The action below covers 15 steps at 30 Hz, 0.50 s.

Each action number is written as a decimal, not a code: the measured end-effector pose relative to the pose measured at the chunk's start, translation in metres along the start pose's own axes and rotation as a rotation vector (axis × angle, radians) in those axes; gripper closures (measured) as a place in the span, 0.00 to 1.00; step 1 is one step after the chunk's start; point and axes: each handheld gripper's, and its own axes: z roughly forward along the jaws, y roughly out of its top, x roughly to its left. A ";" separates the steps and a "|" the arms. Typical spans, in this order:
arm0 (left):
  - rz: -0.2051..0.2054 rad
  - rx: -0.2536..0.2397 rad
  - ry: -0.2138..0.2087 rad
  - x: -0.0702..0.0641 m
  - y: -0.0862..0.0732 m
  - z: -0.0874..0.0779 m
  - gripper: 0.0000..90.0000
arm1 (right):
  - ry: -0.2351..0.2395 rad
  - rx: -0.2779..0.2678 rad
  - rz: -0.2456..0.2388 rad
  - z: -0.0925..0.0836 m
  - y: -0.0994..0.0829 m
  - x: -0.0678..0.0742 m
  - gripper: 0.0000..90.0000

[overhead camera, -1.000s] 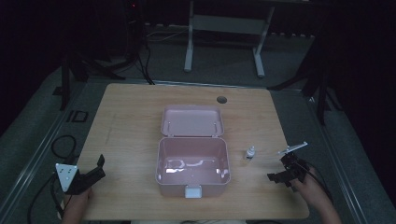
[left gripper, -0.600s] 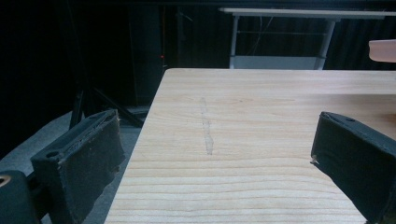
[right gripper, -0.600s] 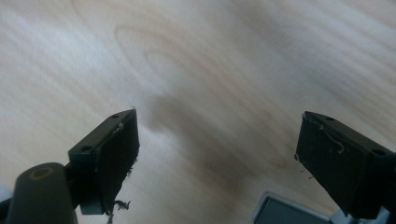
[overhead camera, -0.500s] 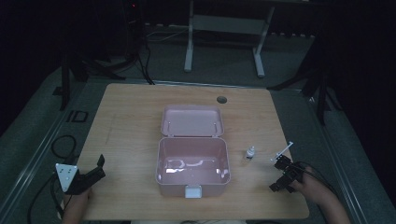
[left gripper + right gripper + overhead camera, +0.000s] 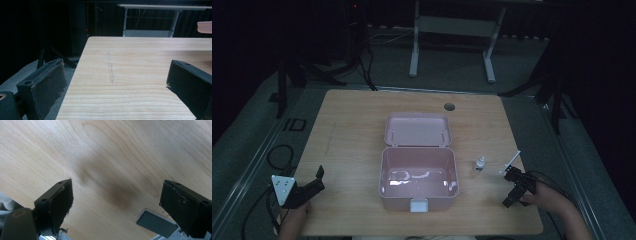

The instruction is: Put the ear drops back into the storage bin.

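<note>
An open pink box (image 5: 418, 177) sits mid-table, its lid (image 5: 418, 130) laid back flat behind it; the inside looks empty. A small white bottle (image 5: 480, 163) stands just right of the box. My right gripper (image 5: 514, 182) is held by a hand near the front right of the table, right of the bottle. Seen in the right gripper view, it (image 5: 116, 195) is open and tilted down at bare wood. My left gripper (image 5: 312, 186) rests at the front left, open with nothing between its fingers; its own view (image 5: 115, 82) looks along the table.
A thin white strip (image 5: 512, 161) slants up from the right gripper's far end; I cannot tell what it is. A grey flat piece (image 5: 157, 222) lies low in the right gripper view. A round hole (image 5: 449, 106) marks the table's far side. A pink box corner (image 5: 205, 27) shows.
The right gripper has shifted a little left and turned, and the thin white strip moved left with it. The left gripper, box and bottle have not moved.
</note>
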 end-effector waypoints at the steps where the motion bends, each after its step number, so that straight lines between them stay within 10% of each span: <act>1: 0.000 0.000 0.000 0.000 0.000 0.000 0.03 | 0.007 -0.002 0.003 0.000 0.001 -0.001 0.12; 15: 0.003 0.003 -0.001 0.000 0.000 0.000 0.03 | -0.008 -0.062 0.048 -0.010 0.016 -0.011 0.13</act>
